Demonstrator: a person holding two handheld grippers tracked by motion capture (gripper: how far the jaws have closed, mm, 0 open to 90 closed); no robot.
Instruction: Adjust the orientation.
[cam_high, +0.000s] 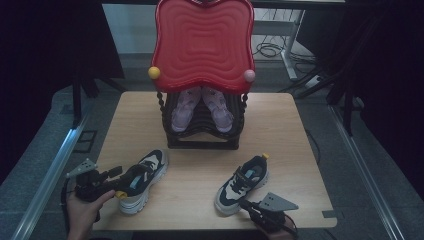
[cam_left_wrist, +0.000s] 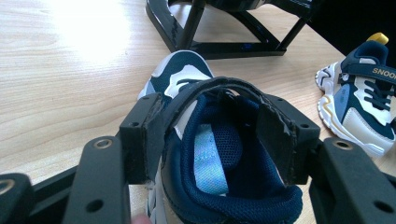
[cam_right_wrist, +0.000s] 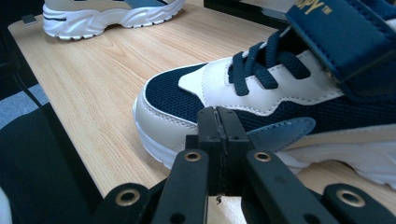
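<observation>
Two navy and white sneakers lie on the wooden table (cam_high: 280, 130). The left sneaker (cam_high: 142, 180) has its heel end between the jaws of my left gripper (cam_high: 117, 182). In the left gripper view, the pads (cam_left_wrist: 152, 135) press on the sides of that sneaker (cam_left_wrist: 215, 163) at its collar and strap. The right sneaker (cam_high: 243, 182) lies free, toe toward the table's front edge. My right gripper (cam_high: 248, 205) sits just in front of its toe. In the right gripper view, that gripper (cam_right_wrist: 218, 123) has its jaws pressed together and empty, close to the toe of the sneaker (cam_right_wrist: 280, 98).
A black shoe rack (cam_high: 202, 144) with a red wavy top (cam_high: 202, 45) stands at the back centre of the table. A pair of pink shoes (cam_high: 182, 114) sits on its lower shelf. The table's front edge runs close below both grippers.
</observation>
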